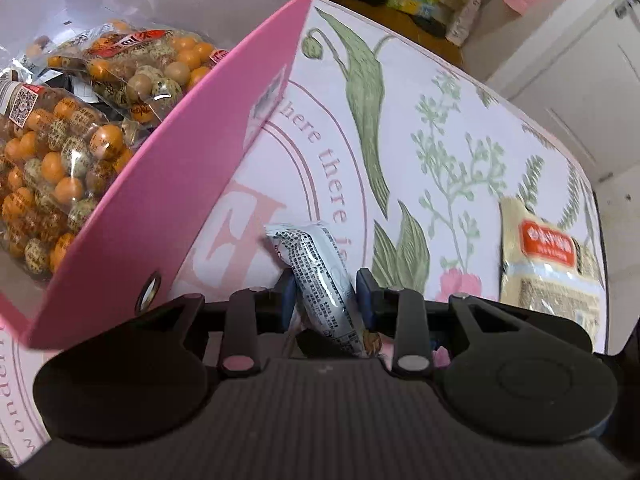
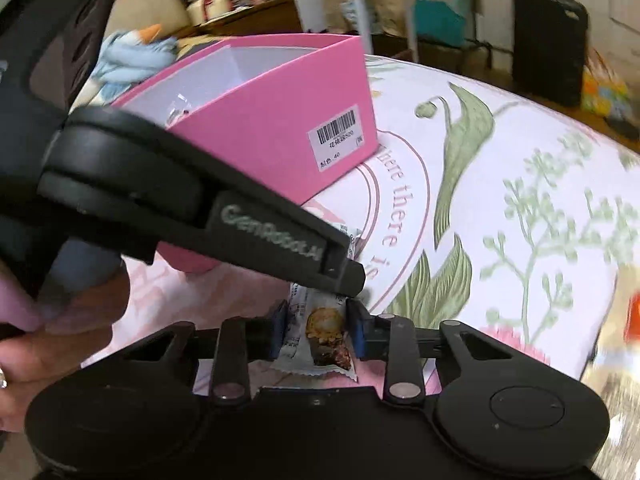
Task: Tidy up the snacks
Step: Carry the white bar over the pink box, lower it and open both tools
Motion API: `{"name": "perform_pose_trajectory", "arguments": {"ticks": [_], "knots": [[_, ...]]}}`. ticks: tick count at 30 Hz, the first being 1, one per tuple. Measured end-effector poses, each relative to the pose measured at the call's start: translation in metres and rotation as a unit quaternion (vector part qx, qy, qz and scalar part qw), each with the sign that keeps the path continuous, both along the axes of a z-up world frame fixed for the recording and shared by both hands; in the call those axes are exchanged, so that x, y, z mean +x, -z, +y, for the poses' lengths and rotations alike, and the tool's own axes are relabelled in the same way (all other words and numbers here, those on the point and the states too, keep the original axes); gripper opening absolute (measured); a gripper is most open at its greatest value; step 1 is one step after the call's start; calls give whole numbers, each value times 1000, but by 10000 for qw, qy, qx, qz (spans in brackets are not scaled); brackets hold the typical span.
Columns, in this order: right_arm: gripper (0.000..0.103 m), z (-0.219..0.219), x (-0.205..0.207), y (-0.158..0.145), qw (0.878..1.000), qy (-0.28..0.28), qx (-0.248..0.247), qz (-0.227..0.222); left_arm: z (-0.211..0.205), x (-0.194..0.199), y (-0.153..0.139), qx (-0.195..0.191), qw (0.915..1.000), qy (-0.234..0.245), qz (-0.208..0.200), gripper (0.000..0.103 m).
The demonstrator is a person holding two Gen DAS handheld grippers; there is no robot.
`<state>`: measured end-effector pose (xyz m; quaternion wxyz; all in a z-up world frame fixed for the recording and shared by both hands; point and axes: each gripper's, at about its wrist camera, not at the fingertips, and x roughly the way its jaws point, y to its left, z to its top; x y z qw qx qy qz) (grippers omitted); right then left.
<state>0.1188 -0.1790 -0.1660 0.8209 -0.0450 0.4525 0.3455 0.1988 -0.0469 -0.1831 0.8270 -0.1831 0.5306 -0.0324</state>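
A pink box (image 1: 188, 168) stands on the floral tablecloth and holds several clear bags of orange and speckled round snacks (image 1: 56, 160). My left gripper (image 1: 326, 288) is shut on a small silver snack packet (image 1: 320, 272), just right of the box's near corner. In the right wrist view, my right gripper (image 2: 316, 328) is shut on the same silver packet (image 2: 324, 332), which shows a chocolate treat picture. The left gripper's black body (image 2: 200, 208) crosses above it. The pink box (image 2: 280, 120) stands behind.
A tan snack bag with an orange label (image 1: 552, 264) lies on the cloth at the right, near the table edge (image 1: 600, 240). The floral cloth (image 2: 500, 200) stretches right of the box. Furniture and clutter stand beyond the table's far edge.
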Motion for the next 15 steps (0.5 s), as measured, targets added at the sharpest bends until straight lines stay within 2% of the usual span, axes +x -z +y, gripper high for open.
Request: {"name": "perform_pose_trajectory", "arguments": {"ticks": [2,5,15], "knots": [[35,4,-8,-2,9999,74,-75,-24,1,-6,-2,-69,9999,98,87,31],[35,7,-19,-5,9990,348,-106,251,1,-13,-4,-99,9993,245,267,31],[36,11,-53,-36,9940,825,72,720,7,-51,-40,-47,9964,806,247,31]]}}
